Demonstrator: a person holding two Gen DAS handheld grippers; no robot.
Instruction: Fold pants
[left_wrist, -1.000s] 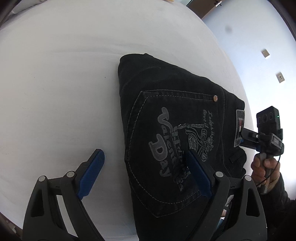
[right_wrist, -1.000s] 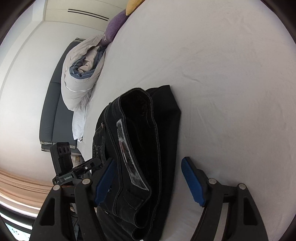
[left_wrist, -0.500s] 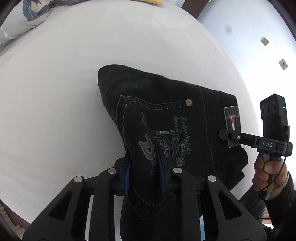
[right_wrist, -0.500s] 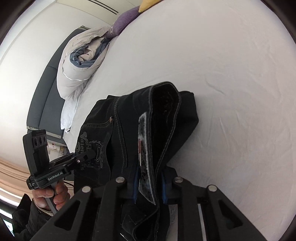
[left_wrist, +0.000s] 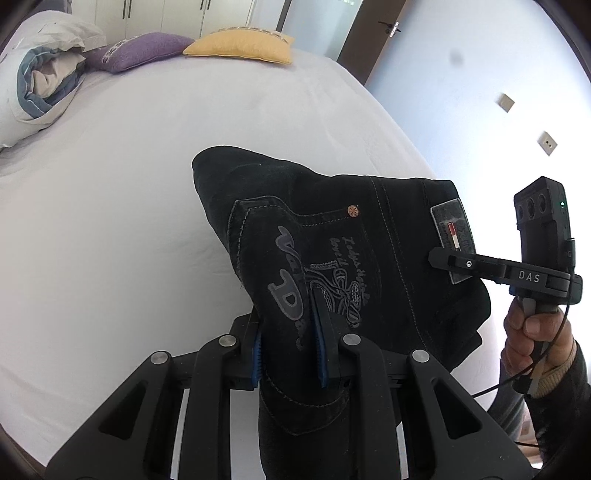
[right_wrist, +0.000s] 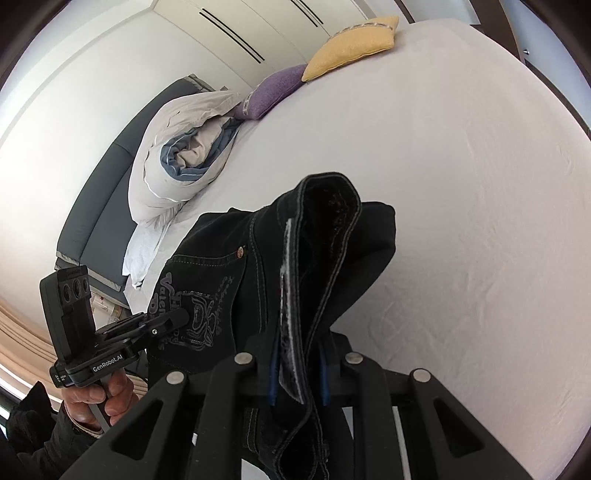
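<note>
The black jeans (left_wrist: 343, 236) are folded into a thick bundle and held up above the white bed (left_wrist: 110, 229). My left gripper (left_wrist: 290, 332) is shut on the printed back pocket side. My right gripper (right_wrist: 298, 363) is shut on the waistband with the grey label (right_wrist: 286, 295). The right gripper also shows in the left wrist view (left_wrist: 439, 256) at the label. The left gripper shows in the right wrist view (right_wrist: 177, 319) at the pocket print. The pants (right_wrist: 325, 243) hang between both grippers.
A rolled white and blue duvet (left_wrist: 40, 77), a purple cushion (left_wrist: 144, 50) and a yellow cushion (left_wrist: 240, 46) lie at the head of the bed. A grey headboard (right_wrist: 99, 206) stands behind. The bed's right edge (left_wrist: 406, 140) borders a blue wall.
Both grippers were open around the pants one second ago. Both shut on them and lifted the folded bundle off the sheet.
</note>
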